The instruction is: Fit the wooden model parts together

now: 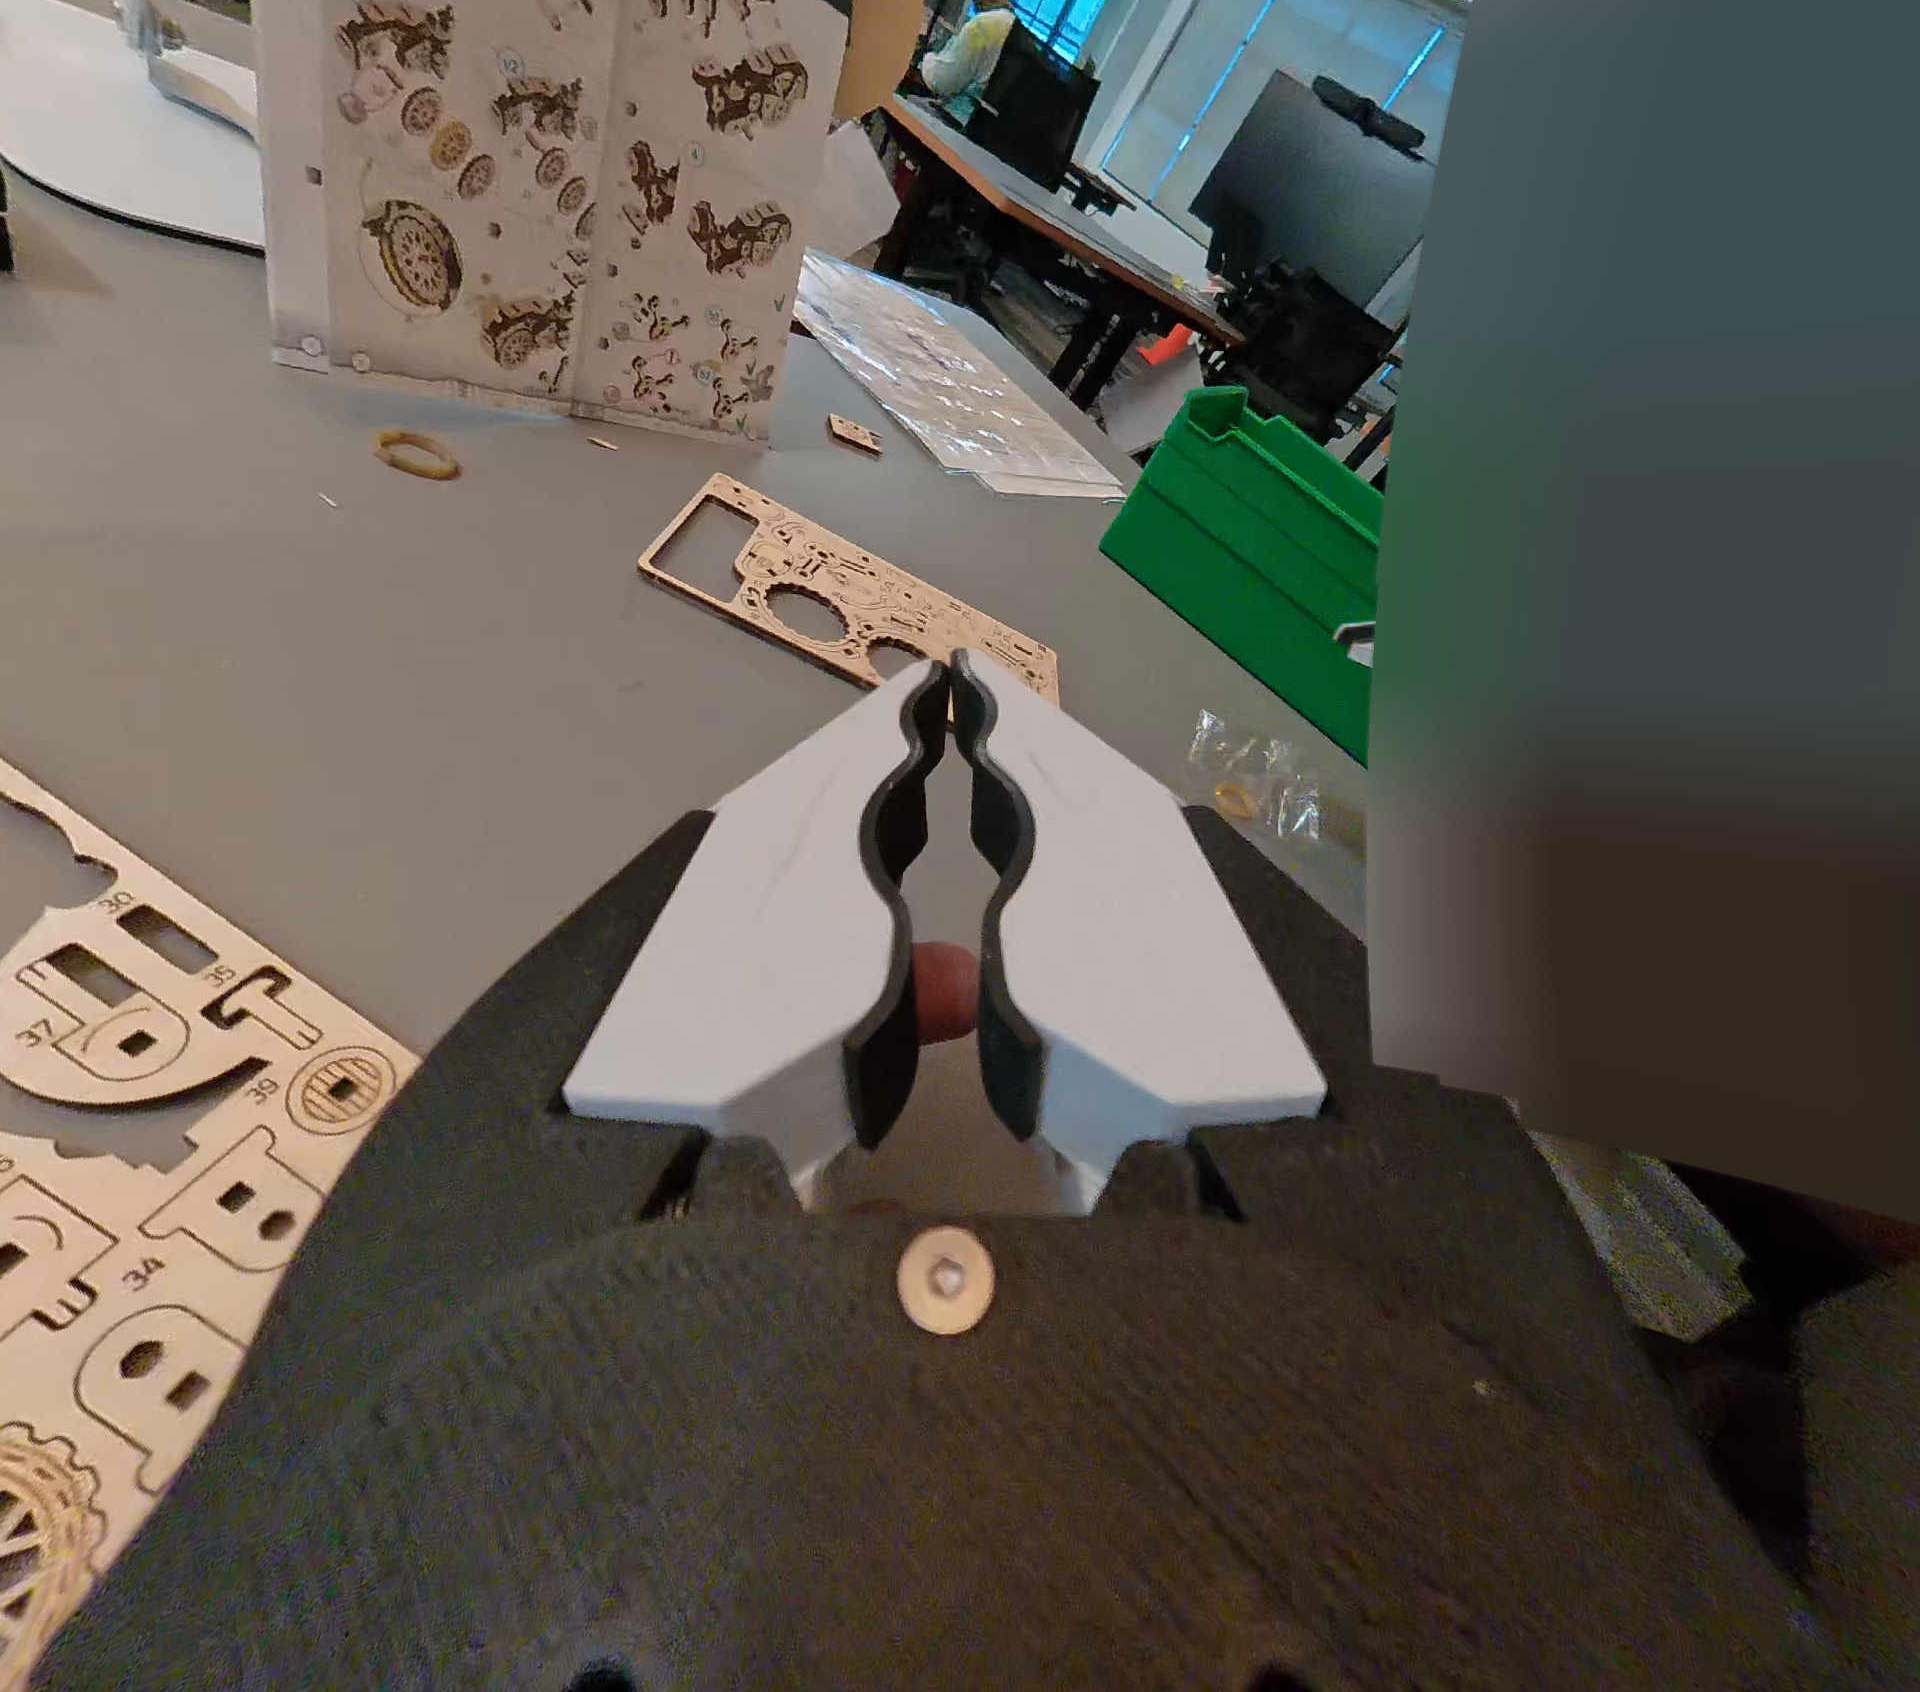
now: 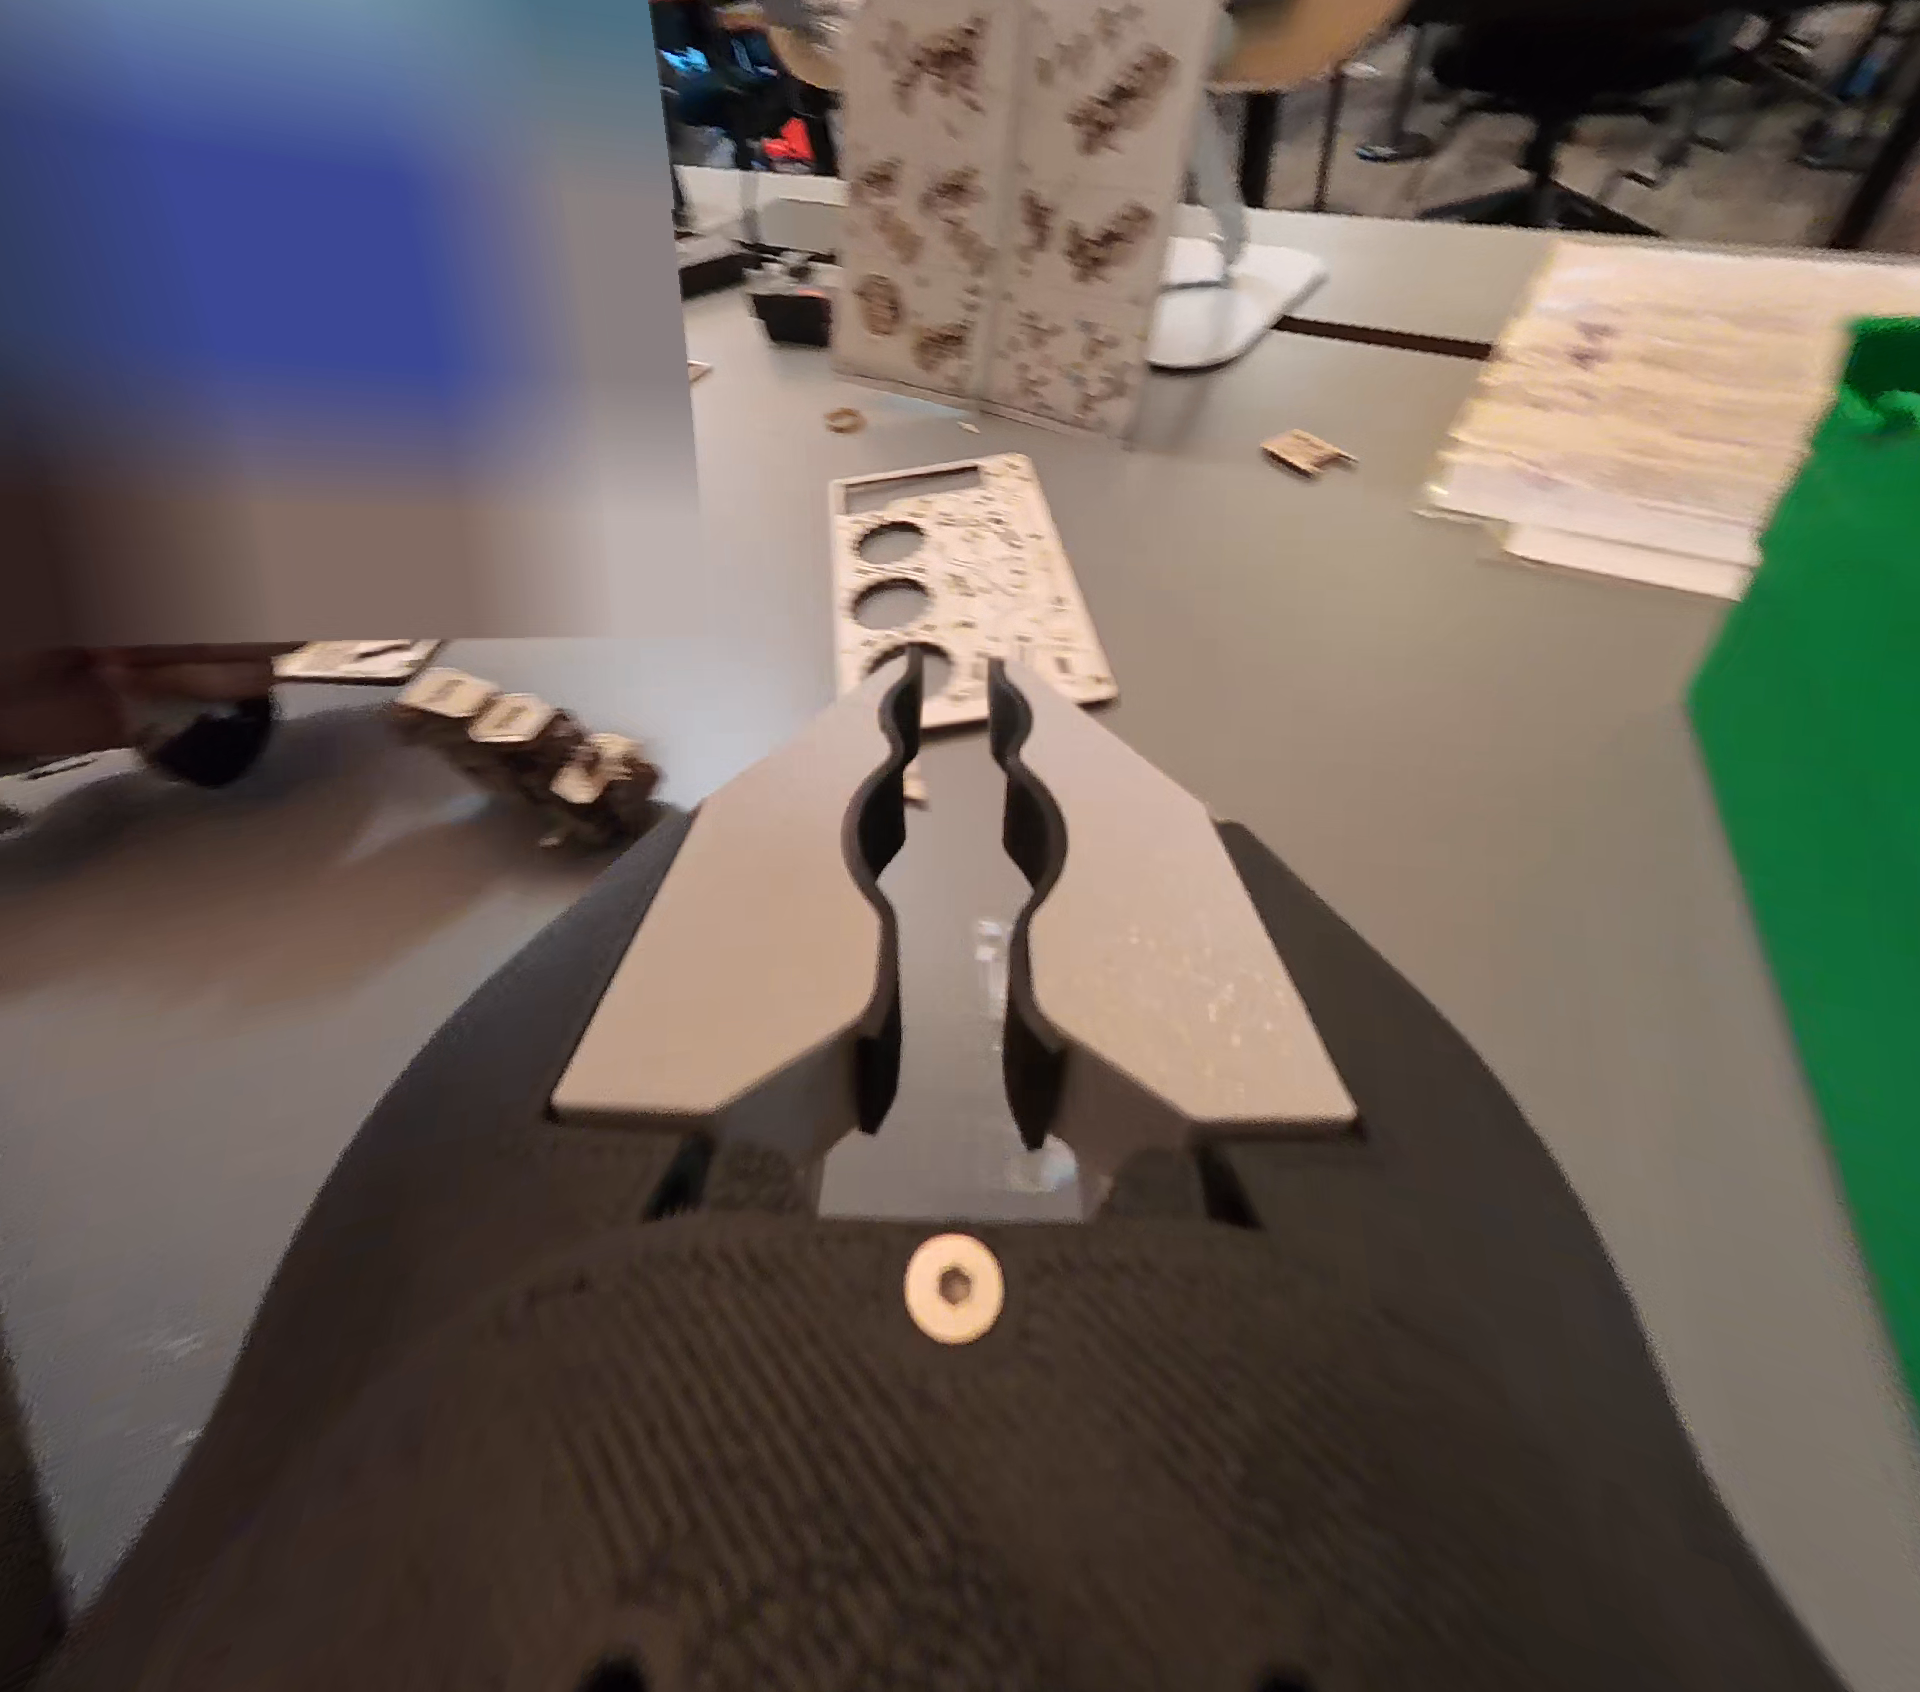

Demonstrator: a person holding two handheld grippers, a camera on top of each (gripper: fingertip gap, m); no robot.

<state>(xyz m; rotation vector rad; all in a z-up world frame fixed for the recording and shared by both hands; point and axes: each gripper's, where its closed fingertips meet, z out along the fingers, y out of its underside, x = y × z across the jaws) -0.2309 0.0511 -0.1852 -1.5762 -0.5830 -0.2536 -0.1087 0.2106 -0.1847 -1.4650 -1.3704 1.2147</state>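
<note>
My left gripper (image 1: 951, 678) is shut, its tips touching with nothing seen between them, low over the grey table (image 1: 364, 707). Just beyond it lies a thin wooden part sheet (image 1: 831, 588) with round cut-outs. A larger wooden sheet (image 1: 156, 1123) of numbered parts lies at the lower left. My right gripper (image 2: 956, 671) is open by a narrow gap and empty, pointing at the same thin sheet (image 2: 966, 593). A partly built wooden model (image 2: 530, 759) sits tilted on the table to its left. The right wrist view is motion-blurred.
An open instruction booklet (image 1: 540, 115) stands at the back, also in the right wrist view (image 2: 1029, 188). A green bin (image 1: 1247, 582) is on the right (image 2: 1829, 759). A wooden ring (image 1: 416, 455), a small wooden piece (image 1: 855, 434), a plastic bag (image 1: 1257, 780) and a stack of clear sheets (image 2: 1642, 416) lie around. The grippers' ends are close to 20 cm from one another.
</note>
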